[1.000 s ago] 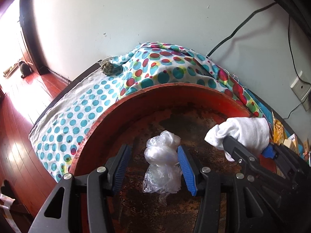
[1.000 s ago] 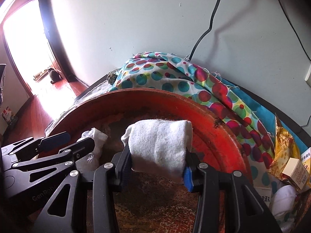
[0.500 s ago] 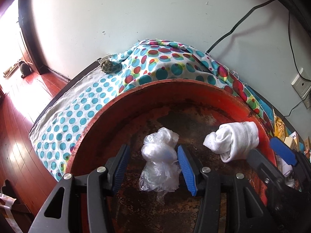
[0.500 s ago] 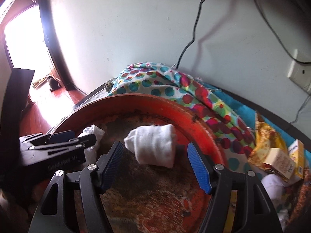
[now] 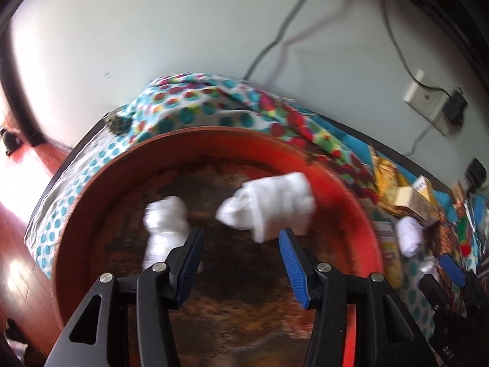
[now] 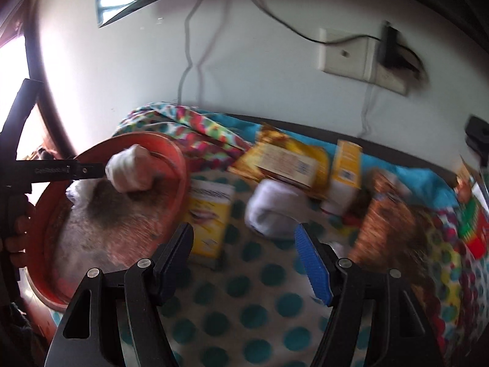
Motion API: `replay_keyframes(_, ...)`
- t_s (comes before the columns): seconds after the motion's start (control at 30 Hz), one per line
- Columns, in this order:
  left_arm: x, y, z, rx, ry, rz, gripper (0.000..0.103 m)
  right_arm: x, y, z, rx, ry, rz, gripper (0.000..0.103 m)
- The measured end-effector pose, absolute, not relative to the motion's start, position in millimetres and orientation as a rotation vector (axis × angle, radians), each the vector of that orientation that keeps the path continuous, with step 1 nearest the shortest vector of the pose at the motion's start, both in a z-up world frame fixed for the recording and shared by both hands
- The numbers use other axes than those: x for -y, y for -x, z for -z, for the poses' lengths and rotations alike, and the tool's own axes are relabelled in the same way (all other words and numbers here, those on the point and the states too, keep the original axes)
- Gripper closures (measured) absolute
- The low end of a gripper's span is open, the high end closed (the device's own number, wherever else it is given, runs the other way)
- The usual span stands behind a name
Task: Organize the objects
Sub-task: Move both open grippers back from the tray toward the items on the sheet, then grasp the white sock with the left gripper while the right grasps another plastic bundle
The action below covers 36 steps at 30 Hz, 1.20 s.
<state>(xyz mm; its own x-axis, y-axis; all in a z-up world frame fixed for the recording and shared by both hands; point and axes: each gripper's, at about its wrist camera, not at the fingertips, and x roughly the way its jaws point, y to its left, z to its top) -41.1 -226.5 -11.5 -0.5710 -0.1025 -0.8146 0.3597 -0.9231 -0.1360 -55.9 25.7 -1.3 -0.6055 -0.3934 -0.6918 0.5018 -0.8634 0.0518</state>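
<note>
A round red tray (image 5: 101, 202) holds a crumpled clear plastic bag (image 5: 166, 226) and a rolled white cloth (image 5: 275, 211). My left gripper (image 5: 240, 235) hangs open over the tray floor with nothing between its fingers. The bag lies just left of its left finger, and the cloth lies just beyond its right fingertip. My right gripper (image 6: 243, 232) is open over the polka-dot tablecloth (image 6: 244, 305), right of the tray (image 6: 180, 168). A white rolled sock (image 6: 272, 214) lies just ahead of its fingertips, untouched. The picture is blurred by motion.
A yellow box (image 6: 211, 214) lies beside the tray's right rim. More yellow boxes (image 6: 290, 165) and bright snack packets (image 6: 391, 214) crowd the table's back and right. The wall carries a socket (image 6: 345, 53) with cables. Red wooden floor (image 5: 18, 183) lies off the table's left edge.
My right gripper opened, left the rolled white cloth in the tray and swung right over the tablecloth. My left gripper slid right, so the plastic bag now lies outside its left finger.
</note>
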Motion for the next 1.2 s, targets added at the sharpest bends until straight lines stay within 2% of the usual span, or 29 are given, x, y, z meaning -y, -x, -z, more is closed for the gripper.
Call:
replay_keyframes(0.53,10.7,46.9,13.2,0.072,-1.527,2.845,0.051,-111.7,49.1,22.5,-0.111,-1.099,2.478,0.036)
replay_keyframes(0.8,-23.0,37.5,23.4,0.027,-1.518,2.816,0.050,-117.2,49.3,31.1,-0.189,-1.075,2.454,0.036)
replay_keyframes(1.0,-5.0,42.2,18.0,0.027,-1.430,2.822,0.050,-114.8,57.3,31.5,-0.180,-1.071,2.430,0.035)
replay_keyframes(1.2,28.9,46.6,7.2,-0.075,-1.364,2.860,0.050,-107.5,66.2,38.4,-0.166,-1.092,2.401,0.035)
